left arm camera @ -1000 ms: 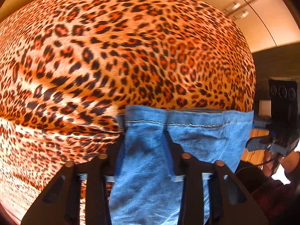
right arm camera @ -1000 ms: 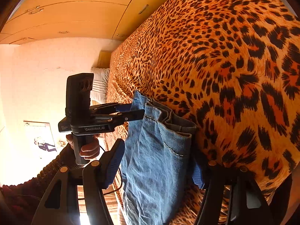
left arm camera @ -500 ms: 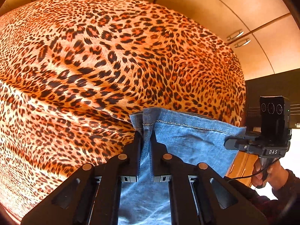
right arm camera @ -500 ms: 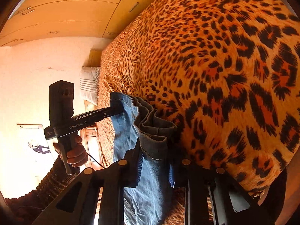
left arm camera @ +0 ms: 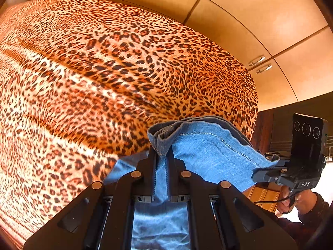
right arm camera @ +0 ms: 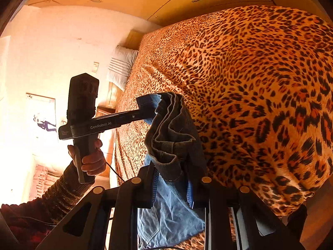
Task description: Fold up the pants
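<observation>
Blue denim pants (left arm camera: 208, 152) hang above a bed with a leopard-print cover (left arm camera: 104, 73). My left gripper (left arm camera: 161, 154) is shut on one corner of the pants' hemmed edge. My right gripper (right arm camera: 172, 173) is shut on the bunched other corner of the pants (right arm camera: 172, 137). The edge stretches between the two grippers and the rest of the pants hangs down below them. The right gripper also shows in the left wrist view (left arm camera: 268, 173), and the left gripper in the right wrist view (right arm camera: 145, 112). Both are held near the bed's edge.
Wooden wardrobe doors (left arm camera: 260, 20) with metal handles stand beyond the bed. A white striped pillow (right arm camera: 121, 66) lies at the bed's head by a pale wall (right arm camera: 52, 52). A wooden bedside unit (right arm camera: 110, 95) stands beside it.
Both grippers closed on the pants' edge, having been open a second ago. They have since lifted the edge and drawn back, so more of the bed and wardrobe shows.
</observation>
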The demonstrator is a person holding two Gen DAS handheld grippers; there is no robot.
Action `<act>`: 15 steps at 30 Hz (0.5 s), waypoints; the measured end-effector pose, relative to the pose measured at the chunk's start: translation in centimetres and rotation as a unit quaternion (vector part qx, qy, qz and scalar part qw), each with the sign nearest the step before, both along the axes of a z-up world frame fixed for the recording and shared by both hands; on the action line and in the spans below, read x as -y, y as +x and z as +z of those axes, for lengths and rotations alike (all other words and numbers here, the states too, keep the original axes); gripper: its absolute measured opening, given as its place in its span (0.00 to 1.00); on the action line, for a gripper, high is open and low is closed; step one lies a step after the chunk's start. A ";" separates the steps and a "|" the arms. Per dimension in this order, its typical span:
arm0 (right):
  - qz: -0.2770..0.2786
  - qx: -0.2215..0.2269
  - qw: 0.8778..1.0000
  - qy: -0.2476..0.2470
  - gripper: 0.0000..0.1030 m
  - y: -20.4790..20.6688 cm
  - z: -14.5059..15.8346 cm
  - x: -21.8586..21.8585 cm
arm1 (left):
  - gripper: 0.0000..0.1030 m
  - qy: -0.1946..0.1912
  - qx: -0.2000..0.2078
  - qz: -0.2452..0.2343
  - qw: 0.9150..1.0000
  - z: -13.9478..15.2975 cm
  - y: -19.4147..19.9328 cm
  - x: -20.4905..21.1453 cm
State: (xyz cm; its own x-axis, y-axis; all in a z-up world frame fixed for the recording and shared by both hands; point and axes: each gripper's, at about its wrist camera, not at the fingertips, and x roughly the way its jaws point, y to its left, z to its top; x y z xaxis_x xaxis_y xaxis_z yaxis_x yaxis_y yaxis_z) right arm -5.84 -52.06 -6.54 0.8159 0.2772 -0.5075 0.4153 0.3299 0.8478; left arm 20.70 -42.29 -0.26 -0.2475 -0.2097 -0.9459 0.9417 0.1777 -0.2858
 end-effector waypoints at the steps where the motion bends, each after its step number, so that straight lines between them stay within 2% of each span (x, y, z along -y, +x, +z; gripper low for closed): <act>1: 0.010 0.002 1.000 -0.003 0.21 0.3 0.3 -0.6 | 0.05 -0.002 0.000 0.008 1.000 0.2 0.2 -0.7; 5: 0.062 0.006 0.998 -0.008 0.21 2.1 1.3 -3.3 | 0.05 -0.010 -0.003 0.043 0.999 0.3 0.5 -3.6; 9: 0.142 0.002 0.990 -0.006 0.22 4.7 1.2 -7.2 | 0.05 -0.009 -0.010 0.087 0.996 -0.1 1.5 -7.6; 12: 0.220 -0.018 0.975 0.001 0.25 7.2 -0.1 -11.1 | 0.05 0.008 -0.021 0.134 0.991 -1.7 2.5 -11.2; 15: 0.301 -0.048 0.952 0.014 0.25 9.6 -2.4 -15.6 | 0.05 0.046 -0.041 0.190 0.980 -4.5 3.4 -15.6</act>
